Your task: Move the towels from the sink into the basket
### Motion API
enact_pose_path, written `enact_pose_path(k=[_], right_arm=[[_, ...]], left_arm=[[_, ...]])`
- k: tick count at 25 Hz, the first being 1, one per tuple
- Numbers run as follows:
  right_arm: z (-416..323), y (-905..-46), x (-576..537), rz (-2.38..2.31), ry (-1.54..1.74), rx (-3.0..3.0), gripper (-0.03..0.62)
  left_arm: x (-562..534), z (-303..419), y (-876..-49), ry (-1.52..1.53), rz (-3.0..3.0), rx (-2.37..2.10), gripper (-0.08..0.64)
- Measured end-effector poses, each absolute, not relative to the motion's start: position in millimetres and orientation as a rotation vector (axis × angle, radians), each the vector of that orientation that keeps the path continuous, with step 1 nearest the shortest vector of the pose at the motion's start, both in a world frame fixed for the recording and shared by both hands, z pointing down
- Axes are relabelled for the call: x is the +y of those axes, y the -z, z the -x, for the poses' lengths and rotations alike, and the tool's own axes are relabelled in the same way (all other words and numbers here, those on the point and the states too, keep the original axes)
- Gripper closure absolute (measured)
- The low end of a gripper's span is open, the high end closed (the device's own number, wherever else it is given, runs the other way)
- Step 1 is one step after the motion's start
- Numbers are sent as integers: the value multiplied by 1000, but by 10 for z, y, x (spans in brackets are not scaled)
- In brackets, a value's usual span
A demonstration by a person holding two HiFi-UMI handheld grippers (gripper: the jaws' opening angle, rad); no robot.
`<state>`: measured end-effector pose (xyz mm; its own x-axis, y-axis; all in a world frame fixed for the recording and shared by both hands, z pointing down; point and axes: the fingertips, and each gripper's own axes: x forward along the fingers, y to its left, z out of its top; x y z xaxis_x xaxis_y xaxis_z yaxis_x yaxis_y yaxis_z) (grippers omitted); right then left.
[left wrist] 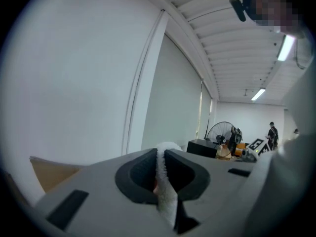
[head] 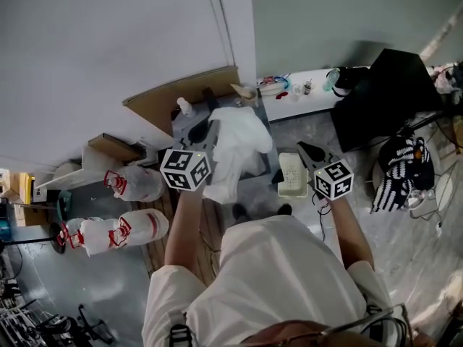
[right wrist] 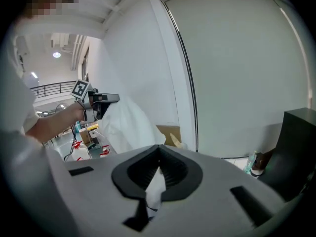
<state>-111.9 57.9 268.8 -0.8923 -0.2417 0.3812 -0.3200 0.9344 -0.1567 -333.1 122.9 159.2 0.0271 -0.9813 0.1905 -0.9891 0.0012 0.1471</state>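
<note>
A large white towel [head: 237,144] hangs from my left gripper [head: 201,133], which is lifted over the grey sink unit [head: 179,129] by the wall. In the left gripper view, the jaws are shut on a fuzzy towel edge [left wrist: 165,184]. My right gripper [head: 304,150] is held to the right, above the white slotted basket [head: 292,175]. Its jaws look shut, with a bit of white cloth [right wrist: 155,185] pinched between them. From the right gripper view, the towel [right wrist: 126,125] drapes below the left gripper [right wrist: 101,100].
A small bottle [head: 185,106] and a cardboard sheet [head: 181,92] are by the wall behind the sink. Plastic bags with red print [head: 134,183] lie at left. At right are a black box [head: 380,96], a white shelf with small items [head: 304,92] and a patterned chair [head: 405,165].
</note>
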Motion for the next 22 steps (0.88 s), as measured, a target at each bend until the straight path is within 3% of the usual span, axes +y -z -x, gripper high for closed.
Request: enact_pose_path(k=[12, 22], right_arm=[[682, -2356, 366, -555, -257, -2780, 589], [-499, -2557, 279, -876, -325, -2675, 588]], left_arm=[[725, 2512, -1137, -53, -2325, -1844, 528], [215, 1227, -1516, -125, -2492, -1486, 528]])
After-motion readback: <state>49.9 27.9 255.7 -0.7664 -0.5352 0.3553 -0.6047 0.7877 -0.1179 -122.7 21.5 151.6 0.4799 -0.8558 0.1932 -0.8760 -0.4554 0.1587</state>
